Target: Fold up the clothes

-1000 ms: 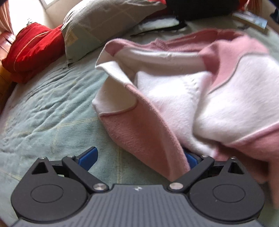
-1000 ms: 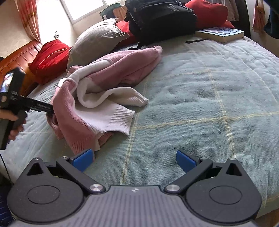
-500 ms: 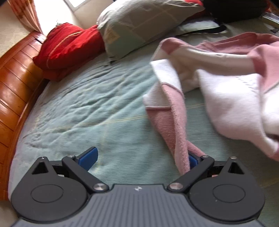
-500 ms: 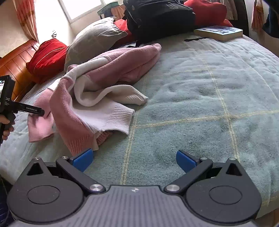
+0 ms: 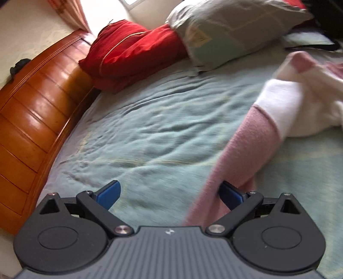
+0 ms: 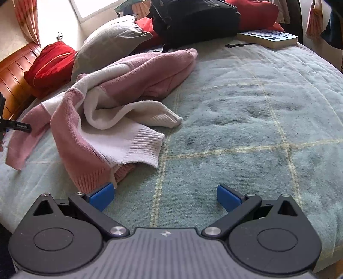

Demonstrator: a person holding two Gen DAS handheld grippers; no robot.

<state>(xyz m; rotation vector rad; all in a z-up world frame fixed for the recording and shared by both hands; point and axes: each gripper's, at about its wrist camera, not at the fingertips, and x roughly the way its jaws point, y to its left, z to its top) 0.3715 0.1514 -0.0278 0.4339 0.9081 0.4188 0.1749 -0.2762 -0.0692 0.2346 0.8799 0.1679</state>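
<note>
1. Little writing can be read: the book (image 6: 269, 37) at the far edge of the bed has a printed cover, too blurred to make out, the grey pillow (image 5: 231, 30) carries a pale label with illegible marks, and the small white lettering on the left tool's finger, seen from the right wrist view, is too small to read.
2. The pink and white sweater (image 6: 120, 103) lies crumpled on the green blanket (image 6: 246, 128), toward the headboard side of the bed, just below the grey pillow and the black backpack (image 6: 195, 17).
3. The left gripper (image 5: 170, 192) stands wide open; a pink sleeve (image 5: 242, 154) runs down between its fingers and lies against the inner face of the right-hand blue pad, unclamped.
4. The right gripper (image 6: 164, 195) is likewise spread wide and holds nothing; the sweater's ribbed pink hem lies just beside its left-hand pad, bare blanket between the fingers.
5. A red cushion (image 5: 133, 53) rests against the wooden headboard (image 5: 32, 120).
</note>
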